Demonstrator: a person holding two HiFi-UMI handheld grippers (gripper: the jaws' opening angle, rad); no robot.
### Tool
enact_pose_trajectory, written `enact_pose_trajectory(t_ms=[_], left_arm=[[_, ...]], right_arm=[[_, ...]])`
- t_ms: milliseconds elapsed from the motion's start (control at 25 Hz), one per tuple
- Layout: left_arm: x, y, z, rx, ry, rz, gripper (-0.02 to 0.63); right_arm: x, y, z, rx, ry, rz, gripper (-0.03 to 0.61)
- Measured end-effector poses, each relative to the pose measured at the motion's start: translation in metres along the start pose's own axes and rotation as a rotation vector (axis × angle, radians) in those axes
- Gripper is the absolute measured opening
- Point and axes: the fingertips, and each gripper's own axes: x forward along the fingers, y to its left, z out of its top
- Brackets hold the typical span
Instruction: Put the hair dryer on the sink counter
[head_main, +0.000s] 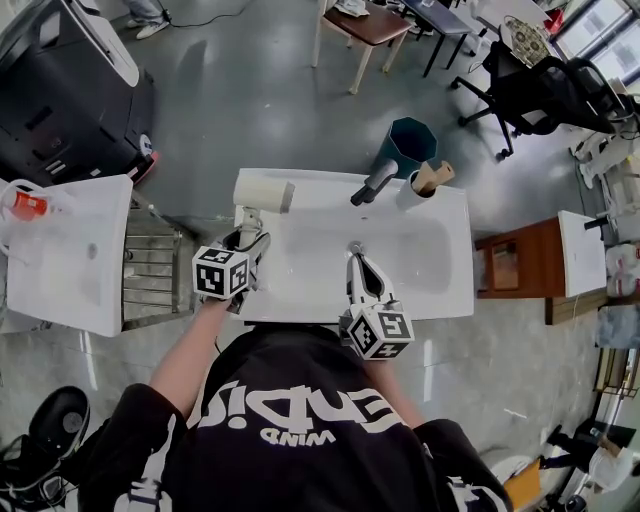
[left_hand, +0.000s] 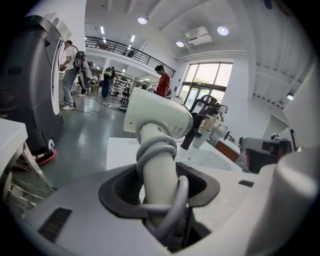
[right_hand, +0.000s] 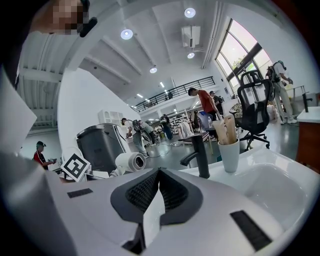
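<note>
The white hair dryer (head_main: 265, 192) is over the back left corner of the white sink counter (head_main: 445, 215). Its barrel lies crosswise, and whether it touches the counter I cannot tell. My left gripper (head_main: 250, 228) is shut on its handle, which has the grey cord wound round it (left_hand: 156, 150). In the left gripper view the dryer's head (left_hand: 157, 116) rises just past the jaws. My right gripper (head_main: 355, 262) hovers over the basin with its jaws shut and nothing in them. The right gripper view shows the dryer (right_hand: 129, 162) off to the left.
A black faucet (head_main: 372, 183) and a cup of sticks (head_main: 428, 180) stand at the counter's back edge. A teal bin (head_main: 410, 145) is behind them. A second white sink (head_main: 70, 250) and metal rack (head_main: 150, 260) are at left, a wooden cabinet (head_main: 515, 270) at right.
</note>
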Motion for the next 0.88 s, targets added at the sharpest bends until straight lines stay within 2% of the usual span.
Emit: enact_pose_trajectory(t_ms=[280, 560, 880], left_arm=[[0.028, 0.018, -0.009, -0.037, 0.069, 0.013, 0.21], [0.048, 0.032, -0.019, -0.037, 0.154, 0.018, 0.21], [0.063, 0.04, -0.026, -0.013, 0.205, 0.026, 0.21]], right_arm=[[0.007, -0.003, -0.003, 0.007, 0.015, 0.005, 0.024], [0.011, -0.009, -0.005, 0.008, 0.031, -0.003, 0.024], [0.014, -0.016, -0.009, 0.013, 0.046, -0.011, 0.024]])
